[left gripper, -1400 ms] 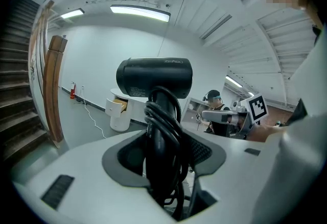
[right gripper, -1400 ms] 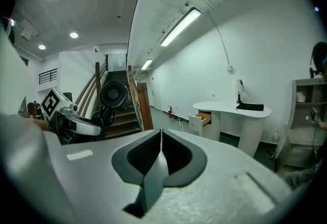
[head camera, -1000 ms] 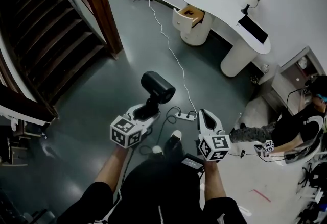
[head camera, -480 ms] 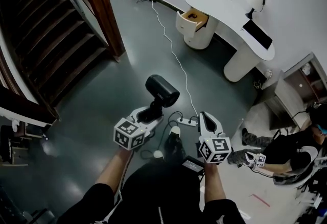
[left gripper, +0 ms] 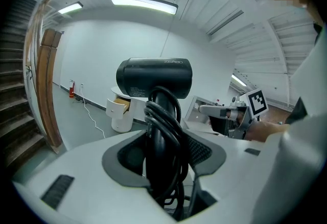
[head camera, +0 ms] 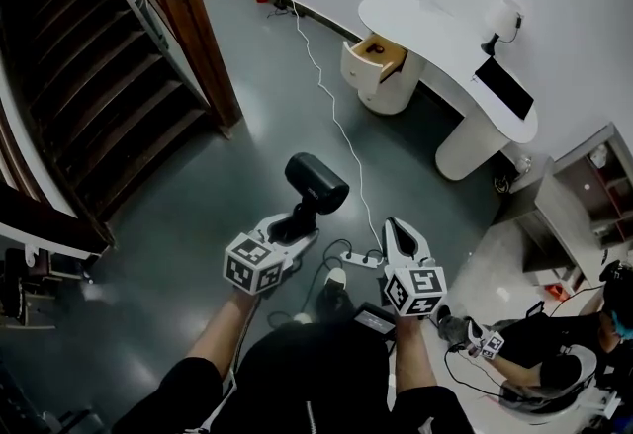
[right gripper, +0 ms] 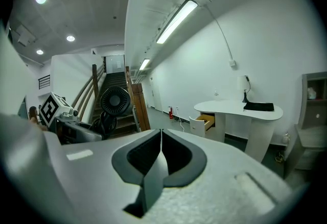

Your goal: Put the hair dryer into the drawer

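Dark grey flooring (head camera: 267, 96) fills the head view, with a wooden staircase (head camera: 109, 76) at the left and a curved white desk (head camera: 450, 32) at the upper right. The desk's drawer (head camera: 380, 52) stands pulled open and shows a wood-coloured inside. Well apart from it, the left gripper (head camera: 295, 224) holds the hair dryer (head camera: 316, 181) upright by its handle. The dryer is matte black, with a short round barrel. The right gripper (head camera: 396, 226) is near it on the right, above a white power strip (head camera: 358, 258) on the floor.

In the left gripper view, the left gripper's (left gripper: 163, 167) jaws are clamped on the black handle, which has a black cord (left gripper: 164, 116) wound round it in loops. The hair dryer's (left gripper: 153, 77) barrel lies crosswise above, its faint lettering too small to read. The open drawer (left gripper: 120, 101) shows behind, left of the handle.

In the right gripper view, the right gripper's (right gripper: 161, 152) jaws are pressed together with nothing between them. The hair dryer's (right gripper: 115, 101) round rear grille shows at the left, before the stairs. The desk (right gripper: 240, 108) and open drawer (right gripper: 207, 122) stand at the right.
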`<state>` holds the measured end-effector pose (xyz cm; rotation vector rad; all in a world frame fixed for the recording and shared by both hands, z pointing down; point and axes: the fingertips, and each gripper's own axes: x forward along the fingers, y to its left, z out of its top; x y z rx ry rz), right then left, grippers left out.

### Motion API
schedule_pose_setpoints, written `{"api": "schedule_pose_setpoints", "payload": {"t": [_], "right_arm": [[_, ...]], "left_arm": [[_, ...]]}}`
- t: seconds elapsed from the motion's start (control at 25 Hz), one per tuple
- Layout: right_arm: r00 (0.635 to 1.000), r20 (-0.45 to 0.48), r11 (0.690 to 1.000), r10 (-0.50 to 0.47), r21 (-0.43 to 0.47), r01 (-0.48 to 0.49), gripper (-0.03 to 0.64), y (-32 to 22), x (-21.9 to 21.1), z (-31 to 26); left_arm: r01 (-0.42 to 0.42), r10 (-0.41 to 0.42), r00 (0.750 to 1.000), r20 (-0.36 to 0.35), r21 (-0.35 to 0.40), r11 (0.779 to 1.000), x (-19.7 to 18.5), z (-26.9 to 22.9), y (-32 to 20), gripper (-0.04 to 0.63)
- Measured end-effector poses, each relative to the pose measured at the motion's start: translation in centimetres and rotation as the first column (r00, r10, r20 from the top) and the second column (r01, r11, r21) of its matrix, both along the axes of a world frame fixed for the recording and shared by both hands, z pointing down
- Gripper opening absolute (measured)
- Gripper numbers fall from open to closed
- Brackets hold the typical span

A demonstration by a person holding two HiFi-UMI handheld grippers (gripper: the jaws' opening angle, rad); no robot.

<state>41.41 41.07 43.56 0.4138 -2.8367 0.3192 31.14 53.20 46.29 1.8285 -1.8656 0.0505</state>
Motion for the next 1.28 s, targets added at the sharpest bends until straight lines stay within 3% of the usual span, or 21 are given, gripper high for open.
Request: {"api": "schedule_pose_setpoints", "payload": {"t": [0.68, 1.28], "right_arm": [[0.996, 0.012, 0.995, -0.084, -0.043, 0.085, 0.005, -10.8, -6.1, 0.2], [0.993, -0.009, 0.991, -0.118, -0.072, 0.117, 0.005, -15.4, -9.1, 1.8]], "left_arm": [[0.045, -0.045, 0.999, 0.006, -0.031, 0.999, -4.9, 0.3, -10.5, 0.21], [0.054, -0.053, 0.999, 0.011, -0.056, 0.997, -7.4, 1.2, -15.7, 0.21]]}}
